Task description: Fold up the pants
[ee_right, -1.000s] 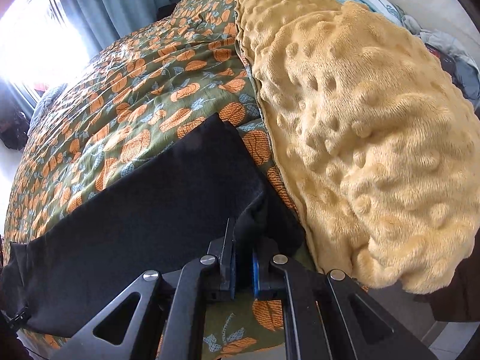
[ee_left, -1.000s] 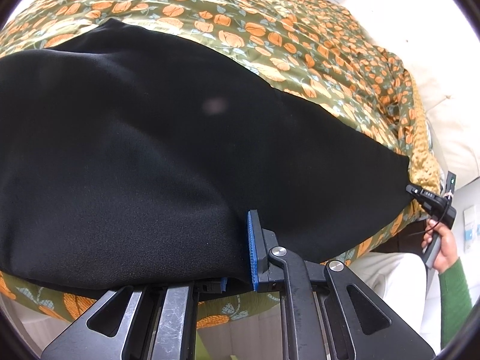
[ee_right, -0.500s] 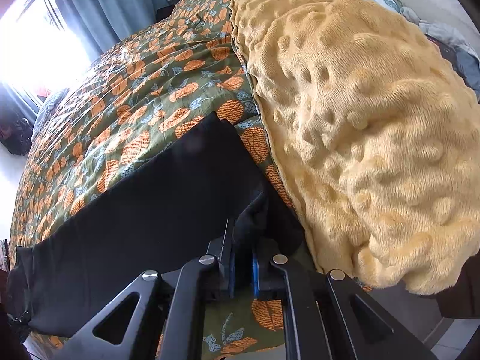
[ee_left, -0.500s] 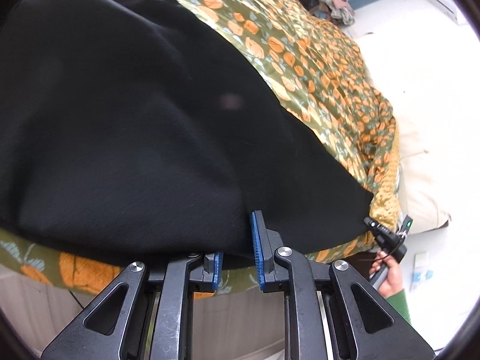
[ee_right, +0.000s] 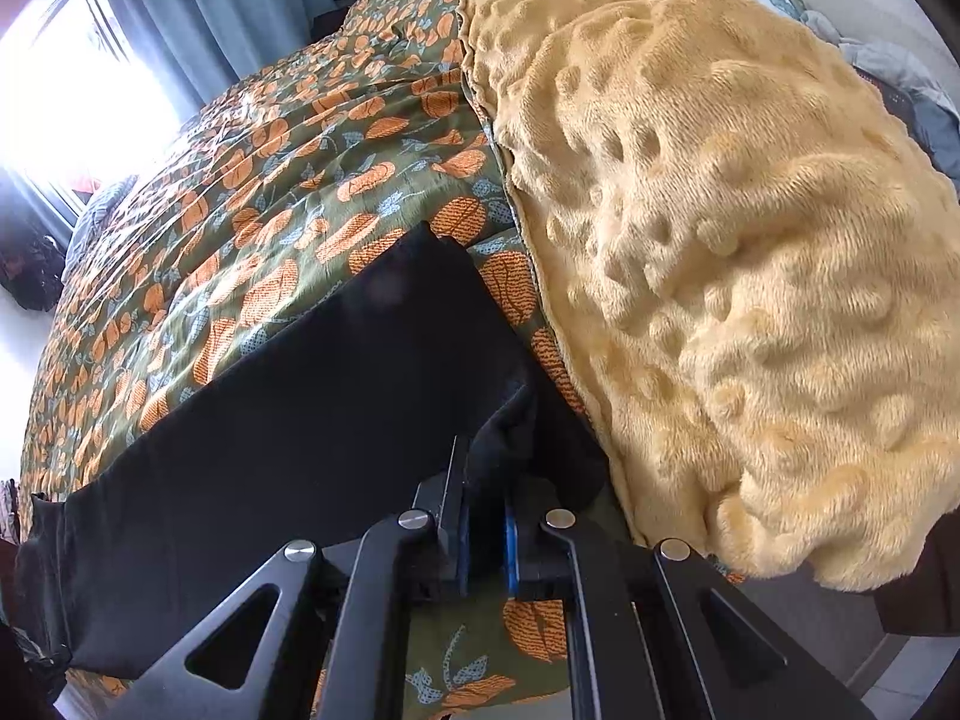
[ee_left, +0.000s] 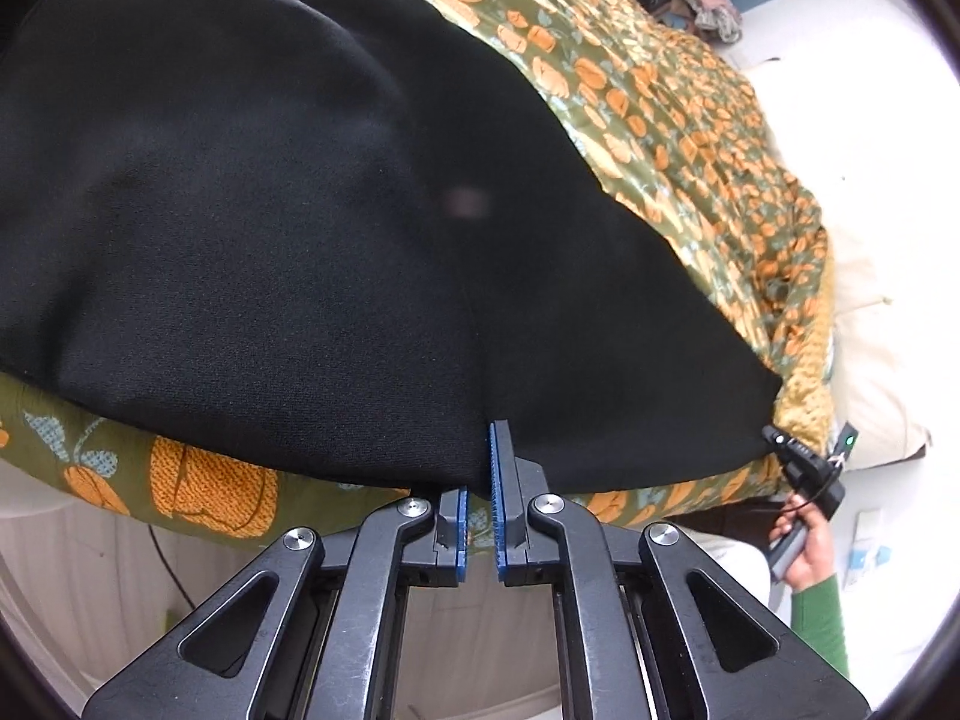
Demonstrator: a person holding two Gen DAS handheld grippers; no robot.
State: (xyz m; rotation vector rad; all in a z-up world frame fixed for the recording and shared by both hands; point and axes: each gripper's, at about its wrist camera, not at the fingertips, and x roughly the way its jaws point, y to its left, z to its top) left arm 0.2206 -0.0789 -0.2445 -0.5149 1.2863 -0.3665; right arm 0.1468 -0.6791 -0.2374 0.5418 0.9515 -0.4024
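Spread over the bed, a green quilt printed with orange pumpkins [ee_left: 678,114] carried the black pants [ee_left: 288,228], which lay flat along the quilt's near edge.

From the left wrist camera, the left gripper [ee_left: 480,480] sat at the pants' near hem. Its blue-padded jaws had just been closing and now stood nearly together, pinching the fabric edge where a seam ran up from them. Only this view showed the other end of the garment from afar: the right gripper [ee_left: 792,456] clamped at the pants' far corner, held by a hand [ee_left: 810,546] in a green sleeve [ee_left: 822,618]. It also took in a cream pillow [ee_left: 864,324] beyond the quilt and a heap of clothes [ee_left: 702,0] at the bed's far end.

The right wrist camera gave what the left could not: the right gripper [ee_right: 486,516] up close, jaws pressed on a bunched fold of the pants [ee_right: 300,420], the cloth standing up between the pads. Just beside that corner, a yellow bubble-textured blanket [ee_right: 720,240] overlapped the quilt [ee_right: 240,210]. Blue curtains [ee_right: 198,12] and a bright window [ee_right: 72,90] stood behind the bed. The pants stretched away from this gripper toward the lower left, ending at a dark rumpled edge there.
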